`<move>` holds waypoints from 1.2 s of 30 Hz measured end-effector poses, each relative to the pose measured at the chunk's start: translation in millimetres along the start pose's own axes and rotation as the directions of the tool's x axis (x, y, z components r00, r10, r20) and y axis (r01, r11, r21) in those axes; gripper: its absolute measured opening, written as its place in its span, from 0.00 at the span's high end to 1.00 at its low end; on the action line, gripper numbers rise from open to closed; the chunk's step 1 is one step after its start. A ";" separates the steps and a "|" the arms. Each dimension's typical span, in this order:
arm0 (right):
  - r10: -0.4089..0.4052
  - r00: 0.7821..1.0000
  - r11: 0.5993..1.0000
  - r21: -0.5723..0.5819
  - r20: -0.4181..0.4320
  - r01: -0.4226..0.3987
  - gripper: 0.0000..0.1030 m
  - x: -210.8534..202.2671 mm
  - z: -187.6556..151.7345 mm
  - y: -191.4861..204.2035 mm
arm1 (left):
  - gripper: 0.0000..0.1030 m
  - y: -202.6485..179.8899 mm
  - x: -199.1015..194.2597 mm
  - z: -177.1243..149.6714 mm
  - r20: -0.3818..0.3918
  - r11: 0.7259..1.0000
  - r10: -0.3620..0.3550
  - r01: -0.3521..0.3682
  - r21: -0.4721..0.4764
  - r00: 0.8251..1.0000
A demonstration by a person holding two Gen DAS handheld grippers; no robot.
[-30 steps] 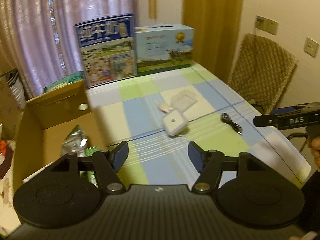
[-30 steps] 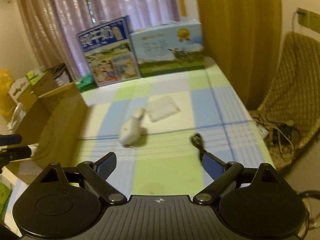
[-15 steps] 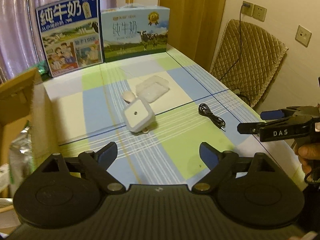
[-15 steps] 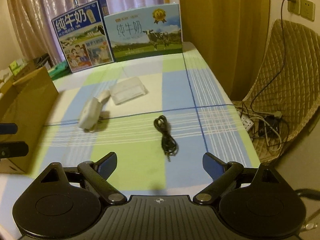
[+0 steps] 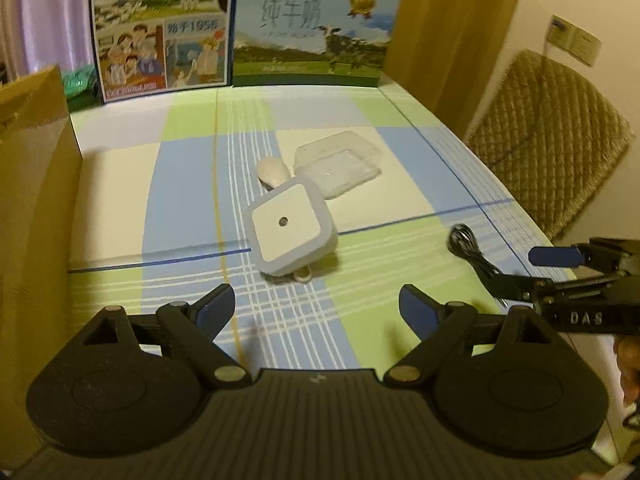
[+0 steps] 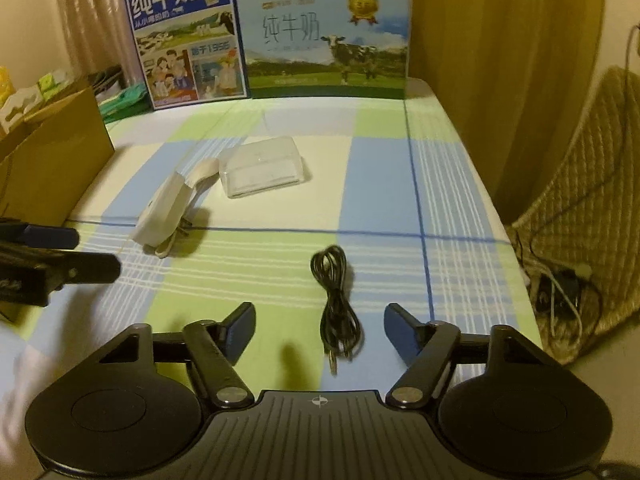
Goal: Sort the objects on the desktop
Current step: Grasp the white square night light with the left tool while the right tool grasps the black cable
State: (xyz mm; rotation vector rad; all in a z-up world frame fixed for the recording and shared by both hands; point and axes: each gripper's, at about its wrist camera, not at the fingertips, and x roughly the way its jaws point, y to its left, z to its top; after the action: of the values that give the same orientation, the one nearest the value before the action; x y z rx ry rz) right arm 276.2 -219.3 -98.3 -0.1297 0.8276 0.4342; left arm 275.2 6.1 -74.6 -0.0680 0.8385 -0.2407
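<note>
A: Left gripper (image 5: 317, 306)?
B: Jaws wide, nothing between them. Hovers over the checked tablecloth (image 5: 180, 184), near edge, pointed at the square white night-light (image 5: 291, 229).

A: Where's that sitting?
B: Mid-table, tilted, propped on something under its near side. A pale spoon-like piece (image 5: 273, 171) touches its far corner; a clear plastic box (image 5: 337, 162) lies just right of that, close to the night-light's far right corner.

A: Right gripper (image 6: 320, 330)?
B: Jaws wide too, empty. The coiled black cable (image 6: 336, 292) lies flat on the cloth just ahead of the fingers, in line with the gap, its plug end towards the gripper. Can't tell if anything touches.

A: Other stuff?
B: Cardboard box (image 5: 32, 184) at the table's left edge. Two milk cartons (image 6: 256, 44) upright at the far end. Wicker chair (image 5: 548, 160) off the right side. Part of a hand (image 5: 628, 364) behind the right gripper, far right of the left view.
</note>
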 end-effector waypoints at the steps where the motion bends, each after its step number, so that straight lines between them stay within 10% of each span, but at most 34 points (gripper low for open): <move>1: 0.003 1.000 1.000 0.004 -0.004 -0.003 0.38 3.6 2.3 -1.5 | 0.17 0.3 4.2 1.6 -0.001 1.000 0.004 -0.004 -0.005 1.000; 21: 0.010 0.997 1.000 -0.015 -0.073 -0.011 0.58 36.6 8.4 -1.7 | 0.33 14.9 60.6 29.7 -0.025 0.995 -0.008 0.005 -0.104 1.000; 36: 0.016 0.996 1.000 0.001 -0.088 -0.016 0.82 35.8 5.5 3.4 | 0.40 6.3 39.5 12.3 -0.072 0.999 0.024 -0.021 0.032 0.997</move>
State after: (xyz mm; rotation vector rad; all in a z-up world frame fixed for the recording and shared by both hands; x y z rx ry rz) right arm 299.7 -203.1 -120.7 -0.1434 0.9158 0.4455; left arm 311.0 2.4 -96.0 -0.0205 0.9068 -0.2362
